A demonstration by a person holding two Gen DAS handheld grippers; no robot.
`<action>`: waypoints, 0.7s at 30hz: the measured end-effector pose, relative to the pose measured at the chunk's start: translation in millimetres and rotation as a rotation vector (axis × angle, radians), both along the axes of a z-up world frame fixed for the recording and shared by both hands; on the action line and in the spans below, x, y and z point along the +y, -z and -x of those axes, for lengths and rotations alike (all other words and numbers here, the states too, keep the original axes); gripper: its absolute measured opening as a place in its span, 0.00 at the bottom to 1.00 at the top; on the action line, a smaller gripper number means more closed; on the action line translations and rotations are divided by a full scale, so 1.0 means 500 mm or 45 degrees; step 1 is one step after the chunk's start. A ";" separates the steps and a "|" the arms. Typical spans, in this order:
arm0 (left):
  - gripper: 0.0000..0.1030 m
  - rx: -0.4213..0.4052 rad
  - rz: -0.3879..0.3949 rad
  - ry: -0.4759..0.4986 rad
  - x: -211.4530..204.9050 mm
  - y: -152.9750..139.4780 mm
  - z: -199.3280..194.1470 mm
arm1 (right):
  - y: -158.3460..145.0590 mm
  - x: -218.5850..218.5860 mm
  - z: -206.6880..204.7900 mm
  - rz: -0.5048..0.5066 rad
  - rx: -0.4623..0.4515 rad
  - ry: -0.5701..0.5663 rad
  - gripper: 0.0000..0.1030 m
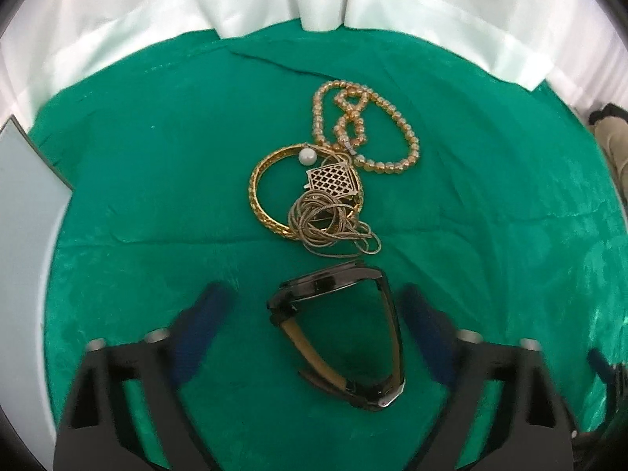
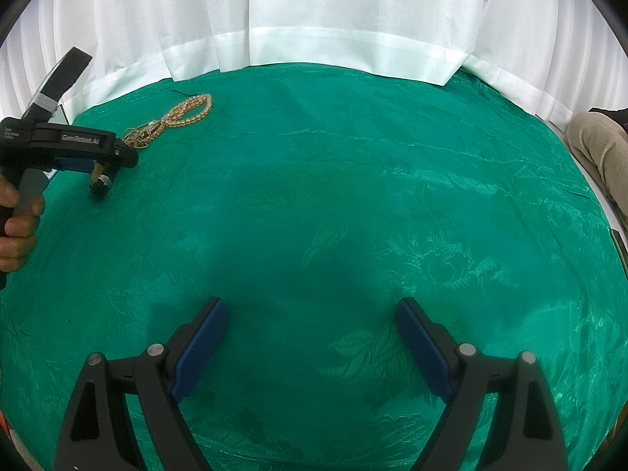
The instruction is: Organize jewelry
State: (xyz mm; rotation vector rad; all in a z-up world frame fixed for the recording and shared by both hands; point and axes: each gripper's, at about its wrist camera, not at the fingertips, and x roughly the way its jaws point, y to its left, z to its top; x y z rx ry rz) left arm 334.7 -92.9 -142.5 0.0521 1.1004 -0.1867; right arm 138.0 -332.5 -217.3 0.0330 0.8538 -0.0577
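A dark wristwatch (image 1: 337, 329) with a tan-lined strap lies on its side on the green cloth (image 1: 157, 196), between the open fingers of my left gripper (image 1: 314, 306). Beyond it lie a tangled thin chain (image 1: 333, 223) with a lattice pendant (image 1: 331, 182), a gold bangle (image 1: 263, 200), a pearl (image 1: 307, 156) and a gold bead necklace (image 1: 365, 129). My right gripper (image 2: 312, 314) is open and empty over bare cloth. In the right wrist view the left gripper (image 2: 98, 149) is at far left over the watch (image 2: 101, 184), with the bead necklace (image 2: 188, 112) behind.
White curtains (image 2: 314, 19) hang behind the table's far edge. A pale flat panel (image 1: 27, 196) stands at the left edge. A person's tan-trousered leg (image 2: 600, 149) is at the right. A hand (image 2: 19, 219) holds the left gripper's handle.
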 end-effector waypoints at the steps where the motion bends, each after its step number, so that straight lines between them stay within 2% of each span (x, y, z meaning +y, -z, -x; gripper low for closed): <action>1: 0.54 -0.025 0.009 0.031 0.001 -0.005 0.008 | 0.000 0.000 0.000 0.000 0.000 0.000 0.88; 5: 0.52 -0.062 -0.005 0.071 0.017 -0.022 0.058 | 0.000 0.000 0.000 0.000 0.000 0.000 0.88; 12: 0.52 -0.018 0.001 0.063 0.094 -0.063 0.204 | 0.000 0.000 0.000 0.000 -0.001 0.000 0.88; 15: 0.52 -0.007 -0.009 0.031 0.130 -0.058 0.260 | 0.001 0.000 0.000 0.001 -0.001 0.000 0.88; 18: 0.53 -0.046 -0.059 0.012 0.141 -0.041 0.283 | 0.001 0.000 0.000 0.001 -0.002 0.000 0.88; 20: 0.61 -0.101 -0.077 -0.003 0.149 -0.032 0.294 | 0.001 0.000 0.001 0.001 -0.002 0.000 0.88; 21: 0.76 -0.122 -0.086 -0.011 0.151 -0.025 0.294 | 0.001 0.000 0.001 0.001 -0.002 0.000 0.88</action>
